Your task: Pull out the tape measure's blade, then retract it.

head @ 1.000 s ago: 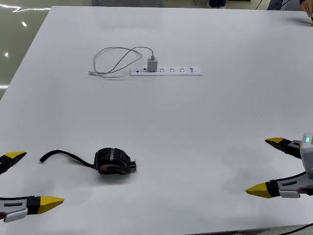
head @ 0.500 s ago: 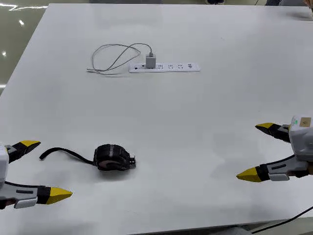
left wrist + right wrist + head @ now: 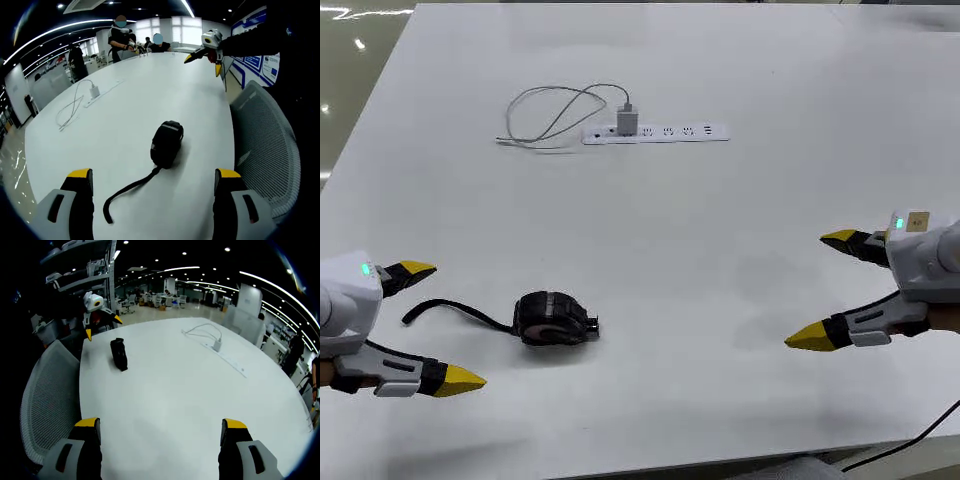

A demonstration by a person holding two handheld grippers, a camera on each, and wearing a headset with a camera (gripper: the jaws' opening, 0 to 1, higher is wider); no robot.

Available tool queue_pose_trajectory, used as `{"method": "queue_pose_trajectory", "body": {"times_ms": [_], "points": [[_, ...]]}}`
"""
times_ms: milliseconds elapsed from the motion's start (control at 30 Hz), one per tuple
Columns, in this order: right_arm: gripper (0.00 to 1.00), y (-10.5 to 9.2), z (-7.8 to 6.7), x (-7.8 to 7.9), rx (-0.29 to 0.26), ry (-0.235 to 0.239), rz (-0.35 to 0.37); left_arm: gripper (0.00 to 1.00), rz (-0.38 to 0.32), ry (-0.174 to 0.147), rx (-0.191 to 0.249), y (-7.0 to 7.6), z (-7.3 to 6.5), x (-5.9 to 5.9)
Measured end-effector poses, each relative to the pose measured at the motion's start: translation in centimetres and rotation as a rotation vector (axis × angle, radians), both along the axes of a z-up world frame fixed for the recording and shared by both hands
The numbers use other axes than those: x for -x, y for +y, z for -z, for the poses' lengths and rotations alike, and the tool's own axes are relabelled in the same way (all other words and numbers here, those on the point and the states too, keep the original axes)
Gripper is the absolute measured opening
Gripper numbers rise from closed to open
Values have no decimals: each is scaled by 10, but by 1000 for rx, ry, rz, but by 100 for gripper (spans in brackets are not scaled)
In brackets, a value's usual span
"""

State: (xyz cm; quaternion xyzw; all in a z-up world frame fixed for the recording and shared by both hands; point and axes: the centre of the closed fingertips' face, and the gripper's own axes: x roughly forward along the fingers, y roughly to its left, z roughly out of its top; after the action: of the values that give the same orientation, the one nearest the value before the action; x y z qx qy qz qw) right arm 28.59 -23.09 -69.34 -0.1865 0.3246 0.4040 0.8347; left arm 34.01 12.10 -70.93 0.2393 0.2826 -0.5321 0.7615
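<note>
- The white table (image 3: 720, 250) takes up nearly the whole scene, its top bare apart from a few small things.
- A grey mesh chair (image 3: 265, 145) stands against the near edge of the table, seen in both gripper views.
- A white power strip (image 3: 665, 132) lies flat towards the far side of the table, well apart from both grippers. A thin cable (image 3: 545, 115) loops loosely on the table to the strip's left.
- The right gripper (image 3: 818, 290) hovers over the near right part of the table. Its yellow-tipped jaws are spread wide with nothing between them, and it is well apart from the tape measure.
- The left gripper (image 3: 442, 324) is low over the near left corner, jaws likewise wide apart and gripping nothing. It points towards the tape measure, which lies just ahead of its jaw tips and is not touched.
- The black tape measure (image 3: 550, 318) rests on the table near the front edge, between the two grippers but much closer to the left one. No blade can be seen drawn out of it.
- Its black strap (image 3: 450, 310) trails across the table towards the left gripper, ending in the gap between the open jaws.
- A small white charger (image 3: 627, 122) stands plugged into the left end of the power strip.
</note>
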Motion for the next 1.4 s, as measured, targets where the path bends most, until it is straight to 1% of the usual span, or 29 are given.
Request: {"method": "queue_pose_trajectory", "body": {"times_ms": [67,133,233,267,433,467,500,533,567,700,767,800,867,933,1000,1033,1100,1133,1167,1200,1233,1267,1333,1400], "points": [[99,4,0,-1,0,3,-7,99,13,1,-7,-5,-1,-3],[99,6,1,-2,7,10,-13,99,25,6,-27,-8,0,-5],[99,9,1,-6,17,10,-26,99,59,-9,-31,-19,-4,-6],[99,11,1,-7,18,10,-29,99,61,-5,-34,-20,-4,-6],[99,24,1,-12,25,5,-65,99,92,17,-45,-29,-1,-4],[99,27,0,-13,27,2,-74,99,99,16,-49,-31,0,-4],[99,30,0,-15,29,-4,-85,99,126,21,-63,-33,2,-1],[99,33,0,-17,29,-6,-88,99,135,20,-72,-34,4,-1],[99,37,0,-19,26,-5,-93,99,151,11,-82,-36,5,-2],[99,51,0,-22,24,-1,-118,97,182,13,-101,-43,10,-3],[99,55,1,-24,27,-5,-125,94,209,12,-104,-47,10,-1],[99,57,0,-25,25,-7,-127,92,220,17,-108,-48,10,0],[99,65,1,-25,17,-2,-134,93,224,21,-107,-53,9,-1],[99,72,4,-23,25,0,-159,90,238,24,-110,-56,9,0],[99,81,7,-20,30,4,-188,88,254,16,-122,-58,11,-1],[99,86,10,-20,32,12,-199,88,259,17,-121,-60,11,-2],[99,90,13,-23,31,11,-209,86,264,25,-128,-61,14,-3],[99,92,14,-24,30,10,-217,84,270,19,-142,-60,16,-5],[99,96,14,-24,33,8,-241,82,281,4,-167,-58,19,-7],[99,101,15,-24,32,4,-260,80,281,9,-176,-59,20,-8],[99,103,15,-24,33,3,-262,79,280,13,-174,-60,21,-8],[99,105,16,-25,33,4,-265,79,280,13,-172,-61,21,-9],[99,110,16,-27,26,8,-268,79,285,26,-182,-63,23,-7],[99,115,17,-27,27,7,-270,79,298,31,-175,-68,24,-5]]}}
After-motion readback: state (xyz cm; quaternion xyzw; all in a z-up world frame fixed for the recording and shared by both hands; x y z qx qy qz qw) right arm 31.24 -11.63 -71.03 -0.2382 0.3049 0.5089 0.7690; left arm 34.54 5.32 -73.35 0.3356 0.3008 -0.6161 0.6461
